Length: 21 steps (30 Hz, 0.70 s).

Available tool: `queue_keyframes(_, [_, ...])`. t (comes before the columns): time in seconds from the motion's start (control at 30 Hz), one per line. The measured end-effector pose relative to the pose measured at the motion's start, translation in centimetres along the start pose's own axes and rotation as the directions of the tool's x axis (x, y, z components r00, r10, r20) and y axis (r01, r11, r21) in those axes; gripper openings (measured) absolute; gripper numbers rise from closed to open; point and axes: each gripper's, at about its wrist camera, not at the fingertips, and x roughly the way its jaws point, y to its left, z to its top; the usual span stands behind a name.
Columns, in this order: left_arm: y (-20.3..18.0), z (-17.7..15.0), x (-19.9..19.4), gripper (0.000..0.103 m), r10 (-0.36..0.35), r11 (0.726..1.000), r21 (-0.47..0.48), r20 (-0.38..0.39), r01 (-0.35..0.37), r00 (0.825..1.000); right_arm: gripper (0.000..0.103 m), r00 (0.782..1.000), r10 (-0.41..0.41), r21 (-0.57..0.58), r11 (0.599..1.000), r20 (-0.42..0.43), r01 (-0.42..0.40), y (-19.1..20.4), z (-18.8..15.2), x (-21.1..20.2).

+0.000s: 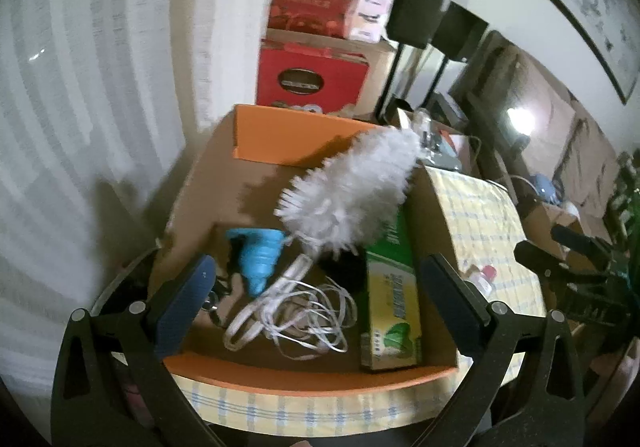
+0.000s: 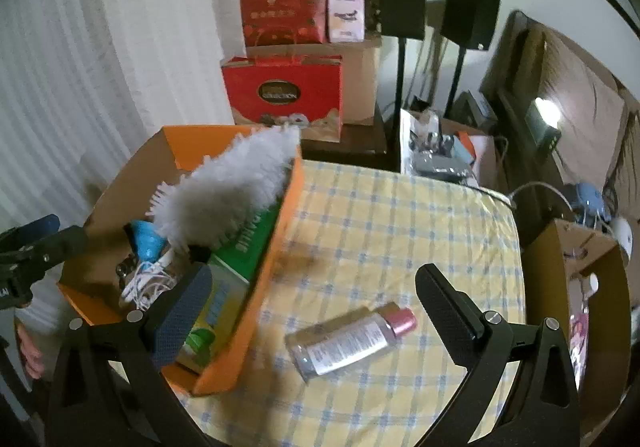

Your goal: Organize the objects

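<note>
An open orange cardboard box [image 1: 280, 139] [image 2: 280, 231] stands on a yellow checked table. It holds a white fluffy duster [image 1: 352, 191] [image 2: 228, 191], a blue collapsible item [image 1: 258, 255] [image 2: 146, 239], a coiled white cable [image 1: 296, 311] [image 2: 146, 285] and a green and yellow carton [image 1: 394, 303] [image 2: 224, 287]. A clear bottle with a pink cap [image 2: 352, 339] lies on the cloth to the right of the box. My right gripper [image 2: 312, 319] is open above it. My left gripper [image 1: 316, 311] is open over the box's near edge.
Red gift bags [image 2: 284, 95] and cardboard boxes are stacked behind the table by a white curtain. Two black speakers on stands [image 2: 402, 9] stand at the back. A cluttered side table [image 2: 440, 155] and a brown box [image 2: 576, 279] are to the right.
</note>
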Motion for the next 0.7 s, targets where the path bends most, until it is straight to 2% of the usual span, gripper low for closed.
queue_keyframes(0.23, [-4.5,-1.3,1.0,0.103,-0.106,0.991,0.083,-0.039,0.109,0.994,0.103,1.0,-0.019,0.043,0.999,-0.023,0.02,-4.1,-1.4,-0.3])
queue_keyframes(0.37, [-6.9,-1.8,1.7,0.103,-0.119,0.983,0.132,-0.053,0.125,0.991,0.103,0.999,-0.037,0.065,0.997,-0.036,0.039,-6.0,-1.9,-0.1])
queue_keyframes(0.7, [-10.7,-2.3,3.6,0.103,-0.144,0.971,0.182,-0.083,0.157,0.986,0.103,0.997,-0.054,0.11,0.992,-0.064,0.061,-9.7,-2.9,0.1])
